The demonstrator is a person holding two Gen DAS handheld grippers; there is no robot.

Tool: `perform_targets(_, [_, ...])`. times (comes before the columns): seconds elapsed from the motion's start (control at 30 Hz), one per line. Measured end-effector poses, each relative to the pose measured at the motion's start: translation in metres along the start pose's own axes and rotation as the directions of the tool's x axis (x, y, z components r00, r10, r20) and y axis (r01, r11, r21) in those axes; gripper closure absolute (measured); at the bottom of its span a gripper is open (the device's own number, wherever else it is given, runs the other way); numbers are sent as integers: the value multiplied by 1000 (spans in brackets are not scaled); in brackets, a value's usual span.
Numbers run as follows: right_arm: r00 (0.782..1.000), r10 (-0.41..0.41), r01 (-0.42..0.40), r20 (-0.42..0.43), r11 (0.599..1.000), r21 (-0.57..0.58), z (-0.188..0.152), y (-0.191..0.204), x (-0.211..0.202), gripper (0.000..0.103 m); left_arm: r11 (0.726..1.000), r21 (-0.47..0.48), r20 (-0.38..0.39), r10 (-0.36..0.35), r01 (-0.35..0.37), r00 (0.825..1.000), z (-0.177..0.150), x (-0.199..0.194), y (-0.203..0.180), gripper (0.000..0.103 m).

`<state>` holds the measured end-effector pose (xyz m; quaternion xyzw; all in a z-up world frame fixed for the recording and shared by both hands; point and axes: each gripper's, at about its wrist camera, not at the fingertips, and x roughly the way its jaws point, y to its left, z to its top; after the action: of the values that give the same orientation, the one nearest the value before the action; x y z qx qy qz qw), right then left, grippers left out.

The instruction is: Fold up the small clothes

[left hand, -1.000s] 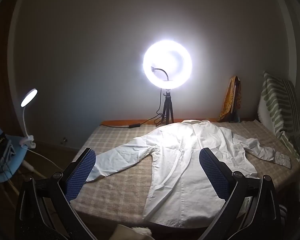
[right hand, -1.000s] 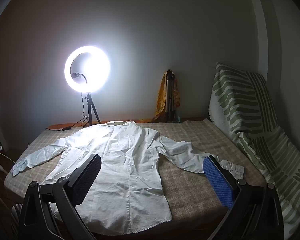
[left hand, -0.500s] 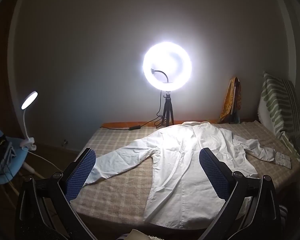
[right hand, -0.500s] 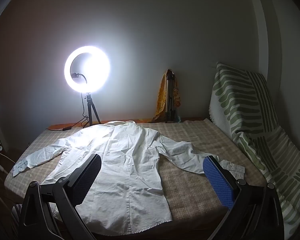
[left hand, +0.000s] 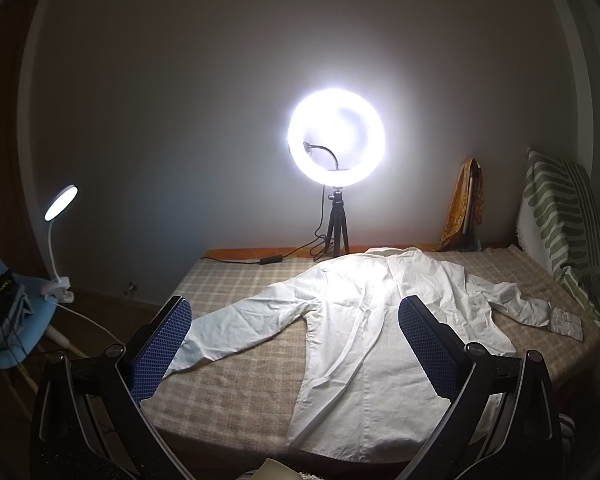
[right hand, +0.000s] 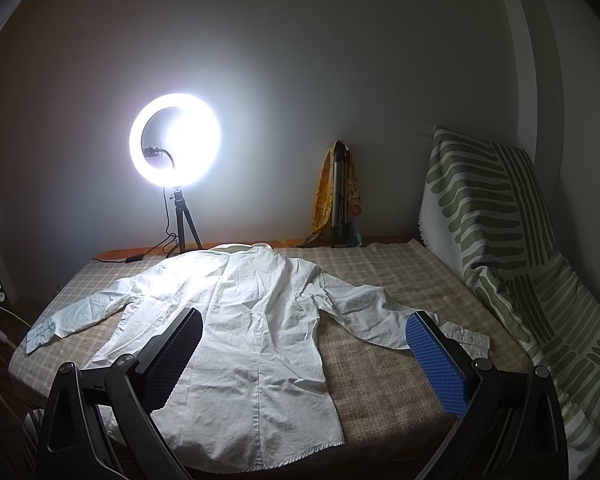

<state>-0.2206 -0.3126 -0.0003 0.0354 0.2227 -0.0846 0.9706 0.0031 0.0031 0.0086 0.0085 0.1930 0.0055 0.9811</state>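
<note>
A white long-sleeved shirt (left hand: 364, 344) lies flat, back up, on the checked bed (left hand: 236, 392), collar toward the far wall, both sleeves spread out. It also shows in the right wrist view (right hand: 252, 328). My left gripper (left hand: 296, 344) is open and empty, held above the near edge of the bed, over the shirt's left sleeve and hem. My right gripper (right hand: 304, 352) is open and empty, held above the shirt's lower right part. Neither touches the cloth.
A lit ring light on a tripod (left hand: 336, 144) stands behind the bed. A clip lamp (left hand: 60, 200) and a blue chair (left hand: 8, 336) are on the left. A green-striped cushion (right hand: 500, 240) leans on the right. A folded tripod with yellow cloth (right hand: 340, 196) stands by the wall.
The left wrist view has drifted slightly, with the bed sitting a little lower in frame. The right gripper and the shirt have not moved.
</note>
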Motion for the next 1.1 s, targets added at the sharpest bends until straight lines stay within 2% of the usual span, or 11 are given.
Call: perform_targets(1.1, [1000, 1, -1, 2, 1000, 1, 0, 1, 1, 0, 1000, 9, 6, 3, -3, 1000, -1, 0, -2, 0])
